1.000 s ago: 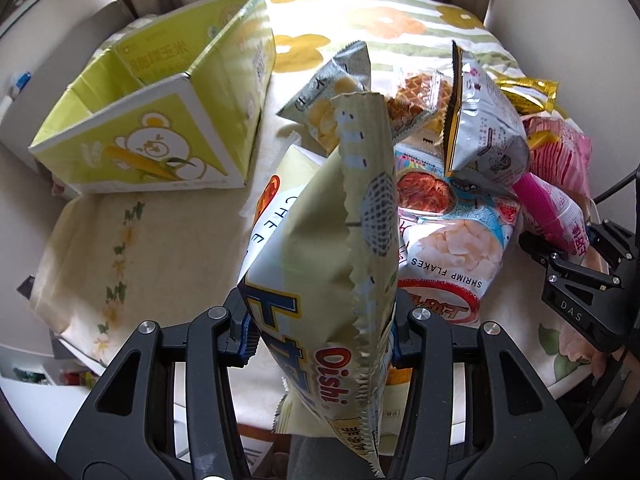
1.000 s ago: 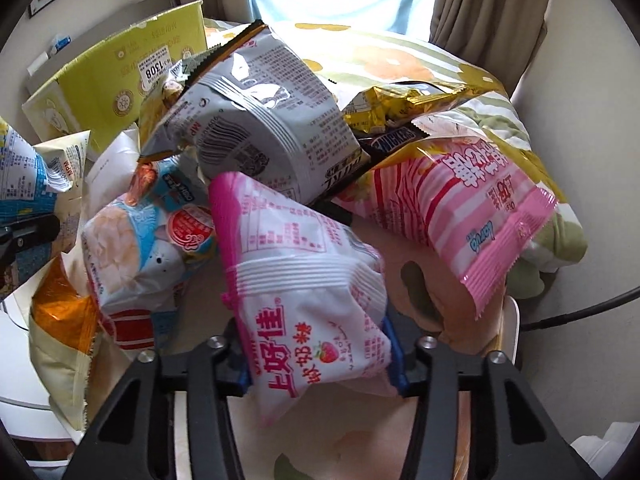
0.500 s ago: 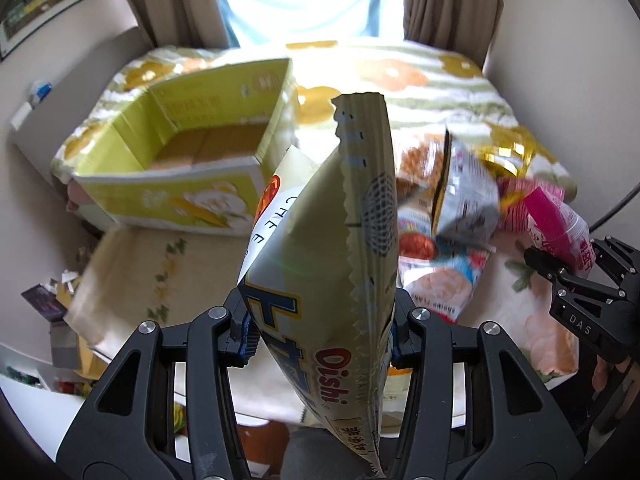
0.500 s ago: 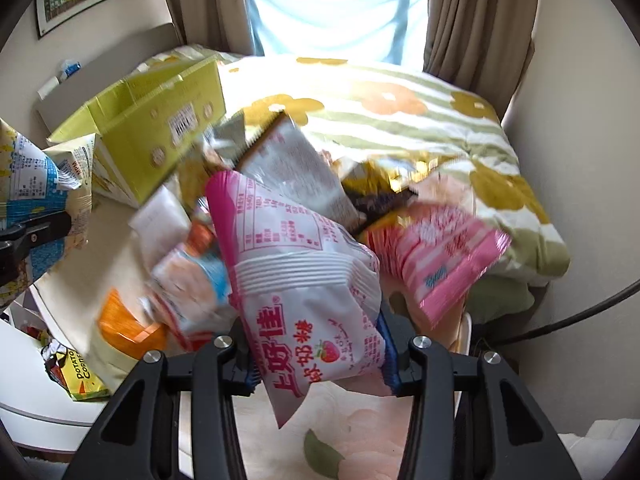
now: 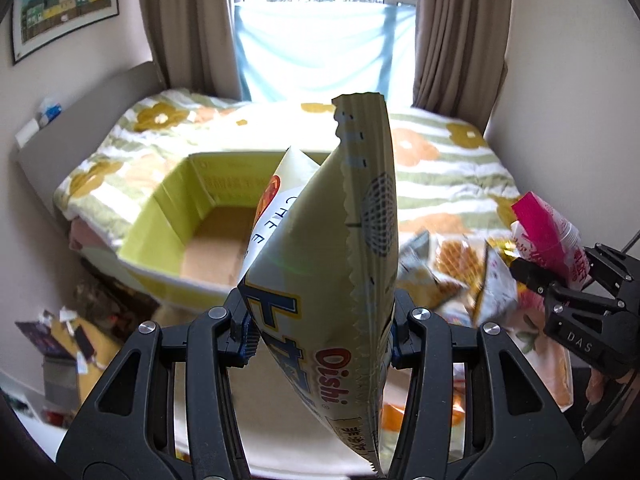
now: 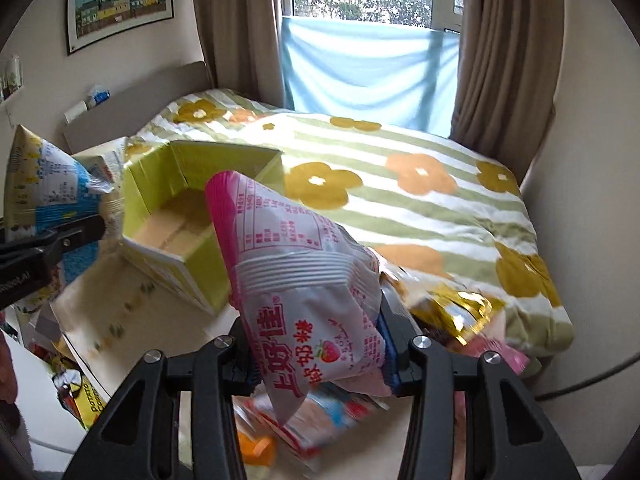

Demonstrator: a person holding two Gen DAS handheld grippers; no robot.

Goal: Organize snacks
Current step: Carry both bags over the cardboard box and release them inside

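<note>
My left gripper [image 5: 320, 332] is shut on a pale yellow Oishi snack bag [image 5: 332, 256] and holds it upright in the air; the bag also shows at the left of the right wrist view [image 6: 44, 196]. My right gripper [image 6: 320, 360] is shut on a pink and white strawberry candy bag [image 6: 304, 280], also lifted; it shows at the right of the left wrist view [image 5: 548, 236]. An open yellow-green cardboard box [image 5: 192, 216] [image 6: 176, 216] stands below and ahead, with nothing in the part of its floor that shows. Several more snack bags [image 5: 452, 276] [image 6: 456, 312] lie heaped at the right.
A bed with a flowered, striped cover [image 6: 400, 184] fills the background under a window with brown curtains [image 5: 456, 36]. The box and snacks rest on a cream cloth-covered table [image 6: 132, 304]. Clutter lies on the floor at the left [image 5: 68, 340].
Both grippers have risen well above the table with their bags still held. The view has tilted up, so the box interior, bed and window now show.
</note>
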